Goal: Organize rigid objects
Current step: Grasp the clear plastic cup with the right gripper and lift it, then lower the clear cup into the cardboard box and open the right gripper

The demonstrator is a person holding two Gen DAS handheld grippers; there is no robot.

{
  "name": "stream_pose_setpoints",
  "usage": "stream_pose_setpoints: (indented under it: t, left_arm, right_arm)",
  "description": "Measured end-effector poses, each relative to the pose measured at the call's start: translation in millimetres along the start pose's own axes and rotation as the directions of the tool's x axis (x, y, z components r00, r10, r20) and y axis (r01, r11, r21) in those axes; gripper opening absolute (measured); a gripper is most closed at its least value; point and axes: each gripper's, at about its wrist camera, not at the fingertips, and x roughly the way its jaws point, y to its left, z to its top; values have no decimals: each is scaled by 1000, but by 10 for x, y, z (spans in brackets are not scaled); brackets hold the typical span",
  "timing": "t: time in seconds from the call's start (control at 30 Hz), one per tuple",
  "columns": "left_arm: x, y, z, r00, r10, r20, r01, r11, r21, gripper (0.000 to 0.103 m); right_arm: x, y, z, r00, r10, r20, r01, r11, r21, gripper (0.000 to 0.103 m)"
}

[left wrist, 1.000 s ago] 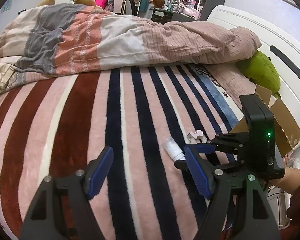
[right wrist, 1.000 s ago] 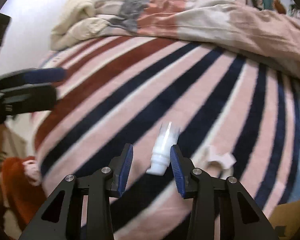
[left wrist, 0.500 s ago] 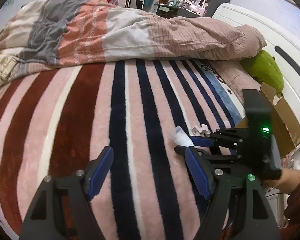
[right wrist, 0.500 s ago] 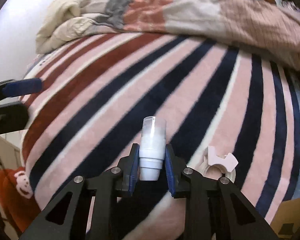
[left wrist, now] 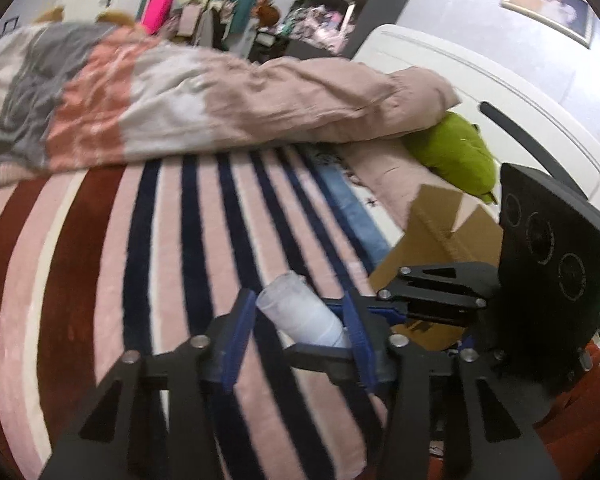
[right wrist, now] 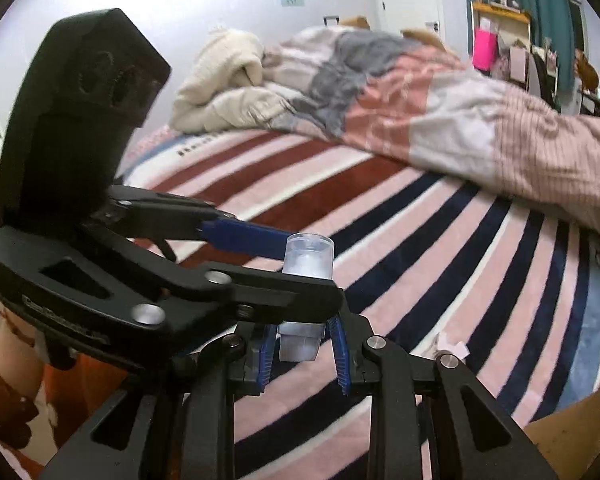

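Note:
A small white bottle with a clear cap [left wrist: 300, 314] [right wrist: 306, 264] is held in the air above the striped blanket. My left gripper [left wrist: 296, 320] has closed around it, its blue pads [left wrist: 236, 344] touching the bottle's sides; in the right wrist view the left gripper [right wrist: 296, 268] grips it near the cap. My right gripper [right wrist: 302, 350] has its blue pads [right wrist: 338, 344] standing apart beside the bottle's base. In the left wrist view the right gripper [left wrist: 354, 314] comes in from the right.
The striped pink, red and navy blanket [left wrist: 100, 260] covers the bed. A bunched duvet [left wrist: 180, 92] lies at the far side. An open cardboard box [left wrist: 444, 232] sits at the right, by a green plush [left wrist: 456, 152]. A small white clip [right wrist: 452, 347] lies on the blanket.
The right gripper lifted the bottle off the blanket. The left gripper narrowed and closed onto the bottle. The right gripper's pads have spread away from the bottle.

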Motion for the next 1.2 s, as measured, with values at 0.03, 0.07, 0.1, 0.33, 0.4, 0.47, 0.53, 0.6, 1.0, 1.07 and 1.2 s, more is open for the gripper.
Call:
stream_pose_setpoints:
  t: [0.03, 0.07, 0.1, 0.33, 0.4, 0.47, 0.53, 0.6, 1.0, 1.07, 1.2]
  left_arm:
    - [-10, -50, 21, 1000, 8, 4, -8, 1000, 11, 37]
    - [-15, -123, 49, 1000, 11, 8, -11, 1000, 25, 37]
    - [-18, -201, 82, 1000, 7, 12, -8, 999, 36, 37]
    - [24, -741, 305, 1000, -21, 16, 19, 992, 127, 37]
    - [89, -951, 388, 1000, -29, 4, 27, 986, 165, 36]
    - [178, -1140, 468, 999, -39, -7, 40, 980, 196, 36]
    - [320, -1364, 554, 998, -54, -28, 59, 970, 234, 35]
    - [447, -1545, 601, 997, -65, -50, 76, 963, 260, 33]
    - [1304, -2107, 632, 970, -94, -225, 161, 941, 297, 29]
    - [1352, -2117, 605, 965, -93, -243, 166, 940, 298, 29]
    - [1413, -2128, 575, 962, -79, -263, 161, 938, 307, 33]
  right_arm:
    - [-61, -9, 0, 1000, -5, 11, 5, 1000, -3, 20]
    - [-120, -19, 1, 1000, -8, 24, 8, 1000, -2, 20]
    - [-188, -33, -7, 999, -13, 35, 13, 1000, 1, 20]
    - [-718, -163, -66, 993, -75, 92, 75, 997, 3, 21]
    - [-899, -228, -96, 989, -104, 103, 104, 995, 8, 21]
    - [-1050, -297, -130, 985, -136, 102, 135, 991, 16, 21]
    - [-1214, -395, -179, 980, -172, 101, 169, 985, 31, 21]
    - [-1371, -513, -244, 972, -214, 93, 210, 976, 52, 20]
    - [-1701, -1208, -737, 961, -267, -70, 276, 940, 200, 20]
    - [-1685, -1261, -774, 960, -263, -96, 278, 937, 210, 20]
    - [-1635, -1355, -820, 956, -249, -156, 280, 931, 232, 20]
